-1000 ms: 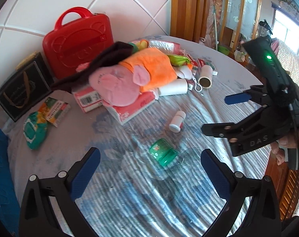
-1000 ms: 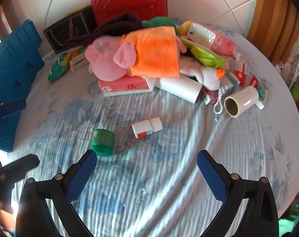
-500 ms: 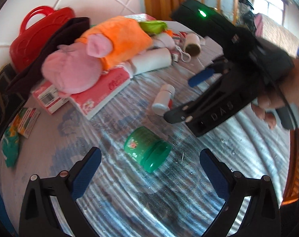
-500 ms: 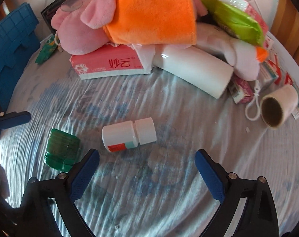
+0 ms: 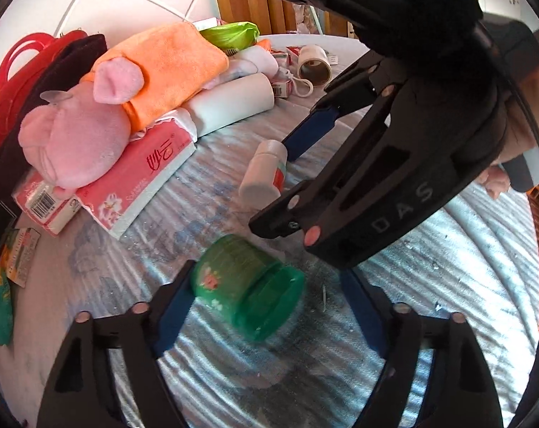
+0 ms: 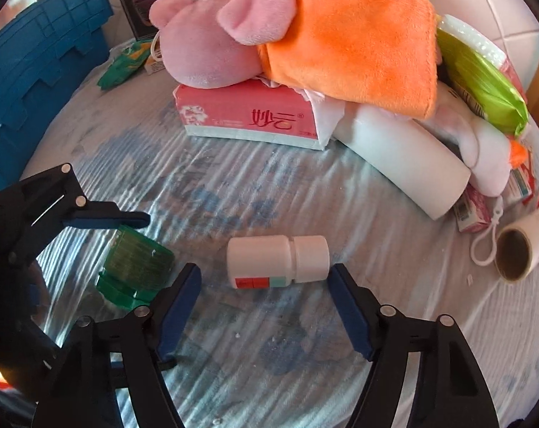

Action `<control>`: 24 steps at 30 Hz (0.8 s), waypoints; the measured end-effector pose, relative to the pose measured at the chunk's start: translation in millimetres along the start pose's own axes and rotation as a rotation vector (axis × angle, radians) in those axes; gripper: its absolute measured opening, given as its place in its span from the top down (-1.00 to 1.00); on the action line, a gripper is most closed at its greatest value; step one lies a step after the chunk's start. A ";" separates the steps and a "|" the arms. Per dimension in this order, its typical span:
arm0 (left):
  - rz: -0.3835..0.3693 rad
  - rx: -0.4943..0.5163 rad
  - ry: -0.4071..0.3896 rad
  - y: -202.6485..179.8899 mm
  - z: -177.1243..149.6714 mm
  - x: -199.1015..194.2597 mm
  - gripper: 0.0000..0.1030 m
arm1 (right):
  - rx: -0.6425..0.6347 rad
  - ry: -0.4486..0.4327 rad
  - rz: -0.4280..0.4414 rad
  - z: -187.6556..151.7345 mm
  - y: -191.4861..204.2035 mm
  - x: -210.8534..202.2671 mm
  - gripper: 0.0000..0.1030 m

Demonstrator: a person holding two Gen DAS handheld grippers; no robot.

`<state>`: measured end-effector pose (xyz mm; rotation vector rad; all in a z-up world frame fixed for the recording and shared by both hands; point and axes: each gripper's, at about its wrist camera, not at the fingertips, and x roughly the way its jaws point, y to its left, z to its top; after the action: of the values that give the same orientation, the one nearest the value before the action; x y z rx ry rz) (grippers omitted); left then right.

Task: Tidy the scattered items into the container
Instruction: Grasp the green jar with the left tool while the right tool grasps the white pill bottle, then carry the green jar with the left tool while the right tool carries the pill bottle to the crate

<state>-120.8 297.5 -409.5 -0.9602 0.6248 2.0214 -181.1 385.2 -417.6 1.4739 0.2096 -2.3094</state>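
Note:
A green jar [image 5: 246, 283] lies on its side on the striped cloth, between the open fingers of my left gripper [image 5: 266, 290]; it also shows in the right wrist view [image 6: 135, 265]. A white pill bottle [image 6: 278, 260] lies on its side between the open fingers of my right gripper [image 6: 264, 283]; it also shows in the left wrist view [image 5: 264, 173], with the right gripper [image 5: 294, 178] around it. The blue container [image 6: 37, 82] stands at the left edge of the right wrist view. Neither gripper holds anything.
A pile sits behind: a pink pig plush in orange cloth [image 6: 269, 32], a red tissue pack [image 6: 248, 119], a white roll [image 6: 405, 167], a green packet [image 6: 483, 85] and a tape roll [image 6: 522, 249]. A red case [image 5: 5, 82] stands by the wall.
Both grippers have moved forward and down. The green jar now lies between the left fingers and the pill bottle between the right fingers. The two grippers have come close together.

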 end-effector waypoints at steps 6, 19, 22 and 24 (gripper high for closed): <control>-0.072 -0.054 -0.003 -0.7 -3.6 -2.1 -0.07 | 0.002 0.000 0.004 2.8 0.5 -0.2 0.03; -0.056 -0.148 -0.006 4.6 -12.2 -36.3 -0.07 | 0.071 -0.012 0.007 -1.7 -7.9 -27.2 0.03; -0.032 -0.162 -0.025 7.9 -8.7 -54.9 -0.07 | 0.089 -0.027 -0.001 0.2 -9.0 -41.4 0.03; 0.001 -0.157 -0.049 10.5 -3.1 -73.1 -0.07 | 0.095 -0.041 -0.006 2.8 -7.4 -51.9 0.03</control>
<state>-99.2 256.7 -351.8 -0.9978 0.4460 2.1127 -167.2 403.7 -370.4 1.4709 0.0943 -2.3815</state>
